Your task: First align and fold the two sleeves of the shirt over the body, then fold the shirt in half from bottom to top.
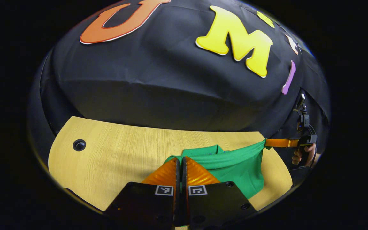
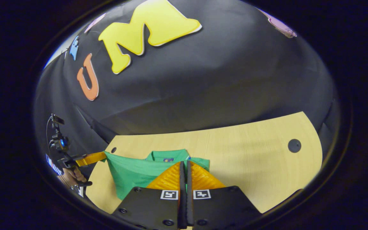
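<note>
Holding the shirt point(image 1: 235, 163) stretched above the table point(image 1: 113, 150), the left gripper point(image 1: 181, 159) and right gripper point(image 2: 184, 163) each pinch a corner. Judging by the lift, this looks like the bottom-to-top fold; next, carry both corners toward the collar evenly.

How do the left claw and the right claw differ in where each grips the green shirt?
The left claw pinches the green shirt at its left side, while the right claw pinches its right side. In the left gripper view the right claw shows far off beyond the wooden table edge; in the right gripper view the left claw shows off the opposite edge. Both are shut on cloth, holding the shirt stretched between them.
</note>
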